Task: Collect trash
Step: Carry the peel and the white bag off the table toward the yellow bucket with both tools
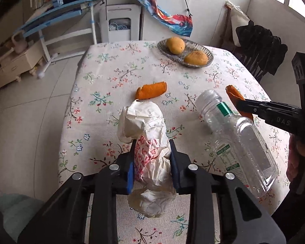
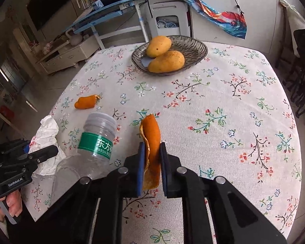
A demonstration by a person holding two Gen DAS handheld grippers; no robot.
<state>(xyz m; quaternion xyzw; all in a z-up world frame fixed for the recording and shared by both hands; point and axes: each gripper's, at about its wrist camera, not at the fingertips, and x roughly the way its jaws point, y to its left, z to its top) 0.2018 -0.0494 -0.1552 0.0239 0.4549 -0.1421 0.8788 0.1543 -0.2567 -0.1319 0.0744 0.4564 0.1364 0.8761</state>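
Crumpled paper [image 1: 150, 158] pinched in left tool [image 1: 152, 160], lifted for disposal | right tool [image 2: 151, 162] clamps orange peel [image 2: 151, 142] | bottle [image 1: 240, 142], second peel [image 1: 151, 90] remain on desk [image 2: 213, 105]

Left gripper [image 1: 152, 158] jaws clamped; right gripper [image 2: 151, 162] jaws clamped.

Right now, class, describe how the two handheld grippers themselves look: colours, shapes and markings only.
Both are matte black plastic with angular linkage arms joined by round silver rivets, and the jaws carry flat blue pads. The left gripper shows white "GenRobot.AI" lettering on its body in the right wrist view. The right gripper shows raised "DAS" lettering and a small green light in the left wrist view. No cables visible.
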